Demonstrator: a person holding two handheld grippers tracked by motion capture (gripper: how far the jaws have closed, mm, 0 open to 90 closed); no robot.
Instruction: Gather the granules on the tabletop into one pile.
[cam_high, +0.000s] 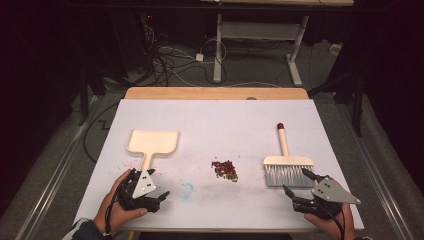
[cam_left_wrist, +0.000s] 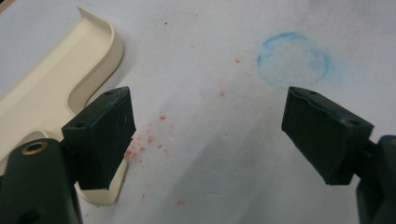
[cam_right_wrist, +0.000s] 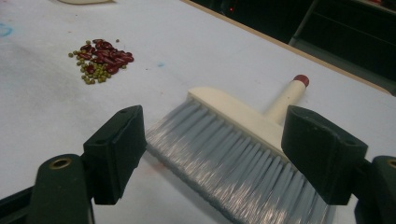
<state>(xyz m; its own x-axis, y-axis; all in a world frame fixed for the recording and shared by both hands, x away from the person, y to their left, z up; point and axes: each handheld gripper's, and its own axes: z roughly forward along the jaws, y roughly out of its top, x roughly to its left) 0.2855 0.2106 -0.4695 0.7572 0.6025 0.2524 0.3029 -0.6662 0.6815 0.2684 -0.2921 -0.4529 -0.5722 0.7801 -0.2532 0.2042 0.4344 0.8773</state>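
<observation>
— So, what are your claws doing right now, nearest things first?

— I'm holding the left gripper (cam_high: 161, 196) low at the near edge of the table (cam_high: 225, 115), jaws spread wide and gripping nothing. Its own camera is showing me the end of the dustpan's handle just beside the left jaw, though I can't tell whether they're touching, plus fine red crumbs and a faint blue ring (cam_left_wrist: 293, 59) on the white sheet between the jaws.

— And the other one?

— I'm keeping the right gripper (cam_high: 296, 182) wide open too, empty, hovering just short of the brush (cam_high: 288, 167). Its camera is giving me the grey bristles (cam_right_wrist: 233, 163) lying between the jaws, which the high view is only hinting at.

— What is the high view adding?

— It's laying out the whole row: the cream dustpan (cam_high: 152, 142) sitting at the left with its handle pointing towards me, the bean pile (cam_high: 225, 170) lying between the two tools, and the brush resting flat at the right with its red-capped handle pointing away.

— Can you make out the pile any better?

— The right gripper view is showing red beans mixed with small green ones.
</observation>
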